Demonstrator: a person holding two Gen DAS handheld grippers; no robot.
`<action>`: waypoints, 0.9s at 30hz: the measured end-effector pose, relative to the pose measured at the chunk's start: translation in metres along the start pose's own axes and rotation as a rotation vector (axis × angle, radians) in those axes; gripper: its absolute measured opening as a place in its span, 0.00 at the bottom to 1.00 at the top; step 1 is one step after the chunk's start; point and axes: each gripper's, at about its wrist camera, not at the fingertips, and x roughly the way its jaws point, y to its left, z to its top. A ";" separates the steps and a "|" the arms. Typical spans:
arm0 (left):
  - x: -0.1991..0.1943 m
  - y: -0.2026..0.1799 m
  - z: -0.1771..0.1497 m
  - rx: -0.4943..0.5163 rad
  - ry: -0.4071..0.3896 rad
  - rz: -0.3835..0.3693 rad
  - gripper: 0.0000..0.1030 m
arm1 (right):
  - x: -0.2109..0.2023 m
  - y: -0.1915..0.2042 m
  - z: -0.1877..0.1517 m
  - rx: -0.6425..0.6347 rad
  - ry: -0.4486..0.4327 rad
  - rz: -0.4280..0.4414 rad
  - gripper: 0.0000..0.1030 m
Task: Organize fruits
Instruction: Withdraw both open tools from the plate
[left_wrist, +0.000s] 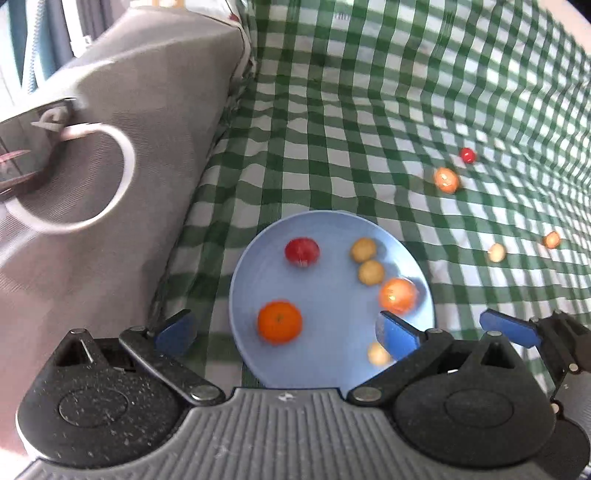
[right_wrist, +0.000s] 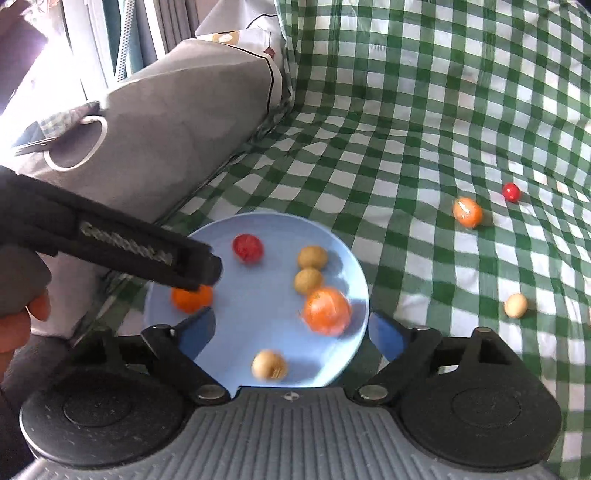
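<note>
A light blue plate (left_wrist: 332, 221) lies on the green checked cloth and holds several fruits: a red one (left_wrist: 301, 251), a mandarin (left_wrist: 279, 321), two tan ones (left_wrist: 363, 250), a wrapped orange one (left_wrist: 397, 295) and a pale one (left_wrist: 377, 354). My left gripper (left_wrist: 286, 332) is open wide over the plate's near edge, its pads touching nothing. My right gripper (right_wrist: 291, 330) is also open over the plate (right_wrist: 258, 221), with the pale fruit (right_wrist: 269, 364) and wrapped orange (right_wrist: 327, 311) lying loose between its fingers. The left gripper's black body (right_wrist: 129, 251) hides part of the mandarin (right_wrist: 192, 297).
On the cloth (right_wrist: 406, 110) to the right lie a small red fruit (right_wrist: 511, 192), a wrapped orange fruit (right_wrist: 467, 212) and a pale one (right_wrist: 515, 305); another small orange one (left_wrist: 551, 239) lies farther right. A grey cushion (left_wrist: 147, 110) with a white ring (left_wrist: 125, 166) stands left.
</note>
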 end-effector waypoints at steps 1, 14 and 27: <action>-0.009 0.001 -0.005 -0.005 -0.008 0.005 1.00 | -0.009 0.002 -0.004 0.004 -0.001 0.001 0.92; -0.096 0.018 -0.063 -0.042 -0.068 0.080 1.00 | -0.116 0.032 -0.045 0.088 -0.086 -0.010 0.97; -0.144 0.000 -0.084 0.002 -0.152 0.058 1.00 | -0.166 0.045 -0.074 0.097 -0.150 -0.028 0.99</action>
